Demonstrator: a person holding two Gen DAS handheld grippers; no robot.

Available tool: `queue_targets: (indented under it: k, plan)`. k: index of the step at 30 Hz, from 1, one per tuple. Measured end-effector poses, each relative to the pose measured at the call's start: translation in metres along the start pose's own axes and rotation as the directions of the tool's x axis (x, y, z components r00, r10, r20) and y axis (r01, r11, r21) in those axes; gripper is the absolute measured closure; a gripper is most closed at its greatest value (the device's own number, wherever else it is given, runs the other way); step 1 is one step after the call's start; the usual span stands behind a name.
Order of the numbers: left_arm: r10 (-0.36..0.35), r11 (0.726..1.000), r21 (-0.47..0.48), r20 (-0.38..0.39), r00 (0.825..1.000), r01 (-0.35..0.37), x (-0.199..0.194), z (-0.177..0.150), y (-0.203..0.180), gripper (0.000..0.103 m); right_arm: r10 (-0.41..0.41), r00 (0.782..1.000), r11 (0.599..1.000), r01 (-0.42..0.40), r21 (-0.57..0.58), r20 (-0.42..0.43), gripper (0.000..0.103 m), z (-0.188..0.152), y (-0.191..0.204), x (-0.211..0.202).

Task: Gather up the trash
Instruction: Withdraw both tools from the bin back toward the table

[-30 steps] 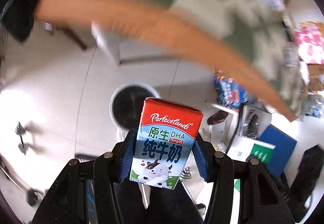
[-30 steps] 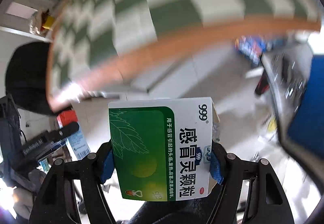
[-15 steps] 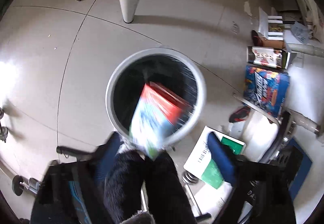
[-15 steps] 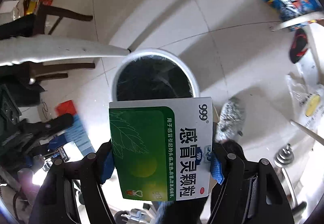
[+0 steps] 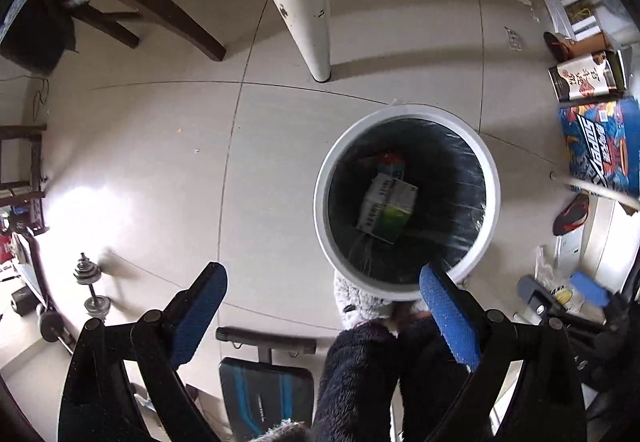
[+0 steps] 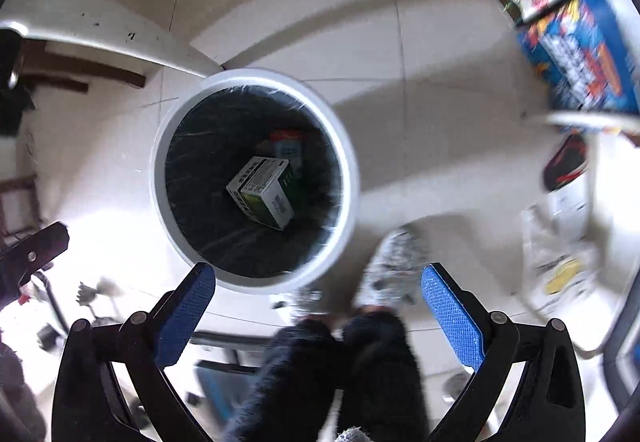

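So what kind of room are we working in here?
Probably a lived-in home room, used partly for exercise: tiled floor, a dumbbell beside a padded workout bench, a wooden chair, and a lined trash bin by a white table leg.

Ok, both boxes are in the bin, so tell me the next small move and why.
Probably lift both tools straight up, away from the bin. The green-and-white box and the red-topped carton lie at its bottom. The left tool and right tool have nothing between their blue pads, jaws opening, so only fetching more trash remains.
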State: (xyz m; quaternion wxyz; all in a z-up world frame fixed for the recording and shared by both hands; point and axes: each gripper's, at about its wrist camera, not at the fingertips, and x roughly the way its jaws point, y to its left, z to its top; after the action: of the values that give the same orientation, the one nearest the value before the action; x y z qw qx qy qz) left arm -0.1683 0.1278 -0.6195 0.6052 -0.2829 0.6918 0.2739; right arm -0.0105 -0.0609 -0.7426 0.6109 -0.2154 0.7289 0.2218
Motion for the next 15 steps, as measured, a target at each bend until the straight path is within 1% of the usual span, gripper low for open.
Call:
queue_targets:
  k: [3,8,15]
  plan:
    - [0.004,1.0,0.009,0.013,1.0,-0.004,-0.022,-0.008,0.0,0.005,-0.023,1.0,1.0,0.023,-0.016,0.015,0.0,0.0,0.004,-0.027]
    - [-0.014,1.0,0.006,0.03,0.999,0.014,-0.054,-0.017,-0.002,0.005,-0.024,0.999,0.999,0.026,-0.028,0.044,0.0,-0.004,0.004,-0.078]
    - [-0.039,0.999,0.01,0.062,0.997,0.038,-0.112,-0.035,0.0,0.005,-0.026,0.997,0.998,0.03,-0.051,0.073,0.0,-0.022,0.009,-0.148]
